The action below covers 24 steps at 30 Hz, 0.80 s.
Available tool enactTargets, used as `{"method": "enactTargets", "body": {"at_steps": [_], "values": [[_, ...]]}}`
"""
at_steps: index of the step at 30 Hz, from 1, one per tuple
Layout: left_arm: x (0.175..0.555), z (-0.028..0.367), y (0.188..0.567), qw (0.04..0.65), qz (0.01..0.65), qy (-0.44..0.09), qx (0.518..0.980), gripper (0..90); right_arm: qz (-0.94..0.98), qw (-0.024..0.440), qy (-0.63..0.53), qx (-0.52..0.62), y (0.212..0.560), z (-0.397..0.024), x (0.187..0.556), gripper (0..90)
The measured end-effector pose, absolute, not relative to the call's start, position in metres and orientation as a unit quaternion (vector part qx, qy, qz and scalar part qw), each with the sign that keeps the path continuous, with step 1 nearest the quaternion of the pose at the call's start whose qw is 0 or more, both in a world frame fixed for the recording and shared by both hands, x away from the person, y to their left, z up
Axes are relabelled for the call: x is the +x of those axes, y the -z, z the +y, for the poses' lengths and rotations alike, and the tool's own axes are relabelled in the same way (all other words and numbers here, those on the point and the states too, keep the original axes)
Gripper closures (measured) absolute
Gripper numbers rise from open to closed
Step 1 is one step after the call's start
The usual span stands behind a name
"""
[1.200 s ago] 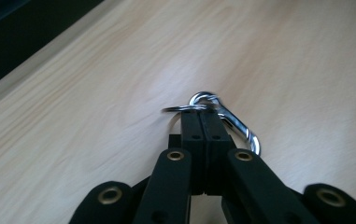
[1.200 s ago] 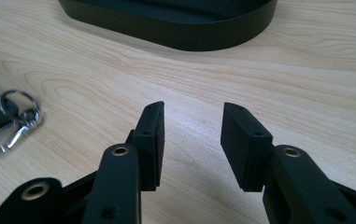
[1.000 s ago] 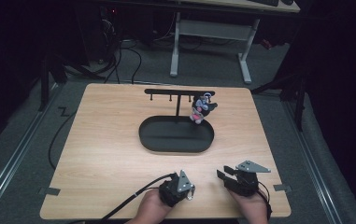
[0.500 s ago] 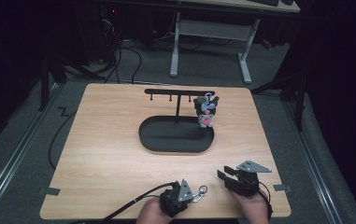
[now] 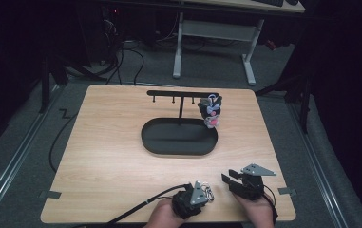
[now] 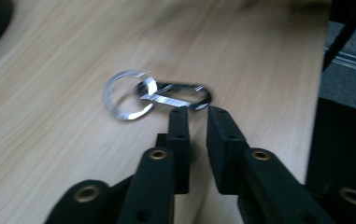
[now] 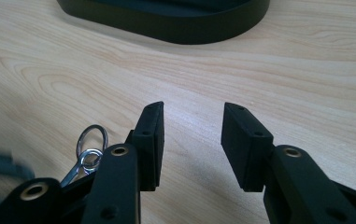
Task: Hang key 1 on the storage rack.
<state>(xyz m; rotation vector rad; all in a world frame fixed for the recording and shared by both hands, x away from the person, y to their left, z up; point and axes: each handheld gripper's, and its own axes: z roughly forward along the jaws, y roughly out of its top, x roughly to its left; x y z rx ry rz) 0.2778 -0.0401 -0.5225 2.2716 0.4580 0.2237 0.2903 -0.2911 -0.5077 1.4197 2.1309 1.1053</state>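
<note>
A: Count. Two grippers, both near the table's front edge. Left gripper (image 5: 202,192), right gripper (image 5: 233,180), each in a hand.

B: Jaw state?

A: Left: jaws nearly together, a narrow gap between them, nothing clamped. Their tips sit just short of the carabiner (image 6: 175,95), touching or almost; cannot tell which. Right: jaws well apart, holding nothing, above bare wood.

B: Loose items?

A: One metal carabiner with one split ring (image 6: 126,95) linked to it, lying flat on the table between the two grippers, closer to the left. The right gripper view catches the same ring (image 7: 91,140) beside its left jaw.

B: Other objects?

A: One black stand (image 5: 181,97): an upright post, a crossbar on top with small pegs, an oval tray base (image 5: 178,142). One cluster of keychain charms (image 5: 210,111), pale blue and pink, hangs at the bar's right end. Number of charms too small to tell.

B: Surface, room?

A: Light wood-grain table (image 5: 102,142), tape tabs at the front corners. Dark room, grey floor, cables (image 5: 121,57) trailing behind, a white-legged desk (image 5: 214,31) beyond.
</note>
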Motion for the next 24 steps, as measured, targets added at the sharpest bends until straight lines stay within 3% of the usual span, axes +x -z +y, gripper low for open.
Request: {"method": "enactTargets", "body": {"at_steps": [14, 19, 24], "values": [[0.332, 0.156, 0.503, 0.374, 0.348, -0.218, 0.832, 60.1, 0.762, 0.167, -0.37, 0.504, 0.514, -0.285, 0.292, 58.1], [0.335, 0.208, 0.517, 0.392, 0.396, -0.222, 0.8, 53.8, 0.761, 0.172, -0.365, 0.508, 0.514, -0.283, 0.293, 57.4], [0.342, 0.226, 0.516, 0.404, 0.423, -0.207, 0.785, 45.5, 0.764, 0.178, -0.353, 0.51, 0.515, -0.279, 0.292, 56.7]]}}
